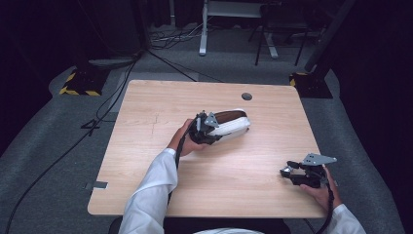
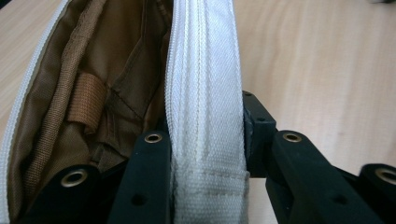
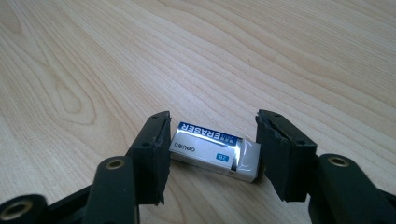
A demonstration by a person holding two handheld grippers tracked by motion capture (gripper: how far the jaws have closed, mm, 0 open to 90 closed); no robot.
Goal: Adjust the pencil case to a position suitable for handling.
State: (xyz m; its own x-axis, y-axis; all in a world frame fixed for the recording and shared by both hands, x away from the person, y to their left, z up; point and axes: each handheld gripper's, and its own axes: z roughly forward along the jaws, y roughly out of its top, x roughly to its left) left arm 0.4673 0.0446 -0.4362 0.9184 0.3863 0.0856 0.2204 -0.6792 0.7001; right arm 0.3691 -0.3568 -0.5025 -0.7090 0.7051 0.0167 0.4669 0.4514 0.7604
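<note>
A white zip pouch (image 1: 233,123) with a brown lining lies open near the middle of the wooden table (image 1: 146,112). My left gripper (image 1: 214,129) is shut on its near end. In the left gripper view the jaws pinch the white zip-edged rim (image 2: 205,70), one jaw inside against the brown lining (image 2: 107,88), the other outside. My right gripper (image 1: 286,171) rests low at the table's front right. In the right gripper view it (image 3: 212,156) is shut on a small white eraser (image 3: 210,148) with a blue label, which lies on the wood.
A dark round cable hole (image 1: 247,96) sits near the table's far edge. Beyond the table are stand bases with yellow-black tape (image 1: 78,87), floor cables (image 1: 112,97) and a white frame leg (image 1: 203,29). Bare wood lies left of the pouch.
</note>
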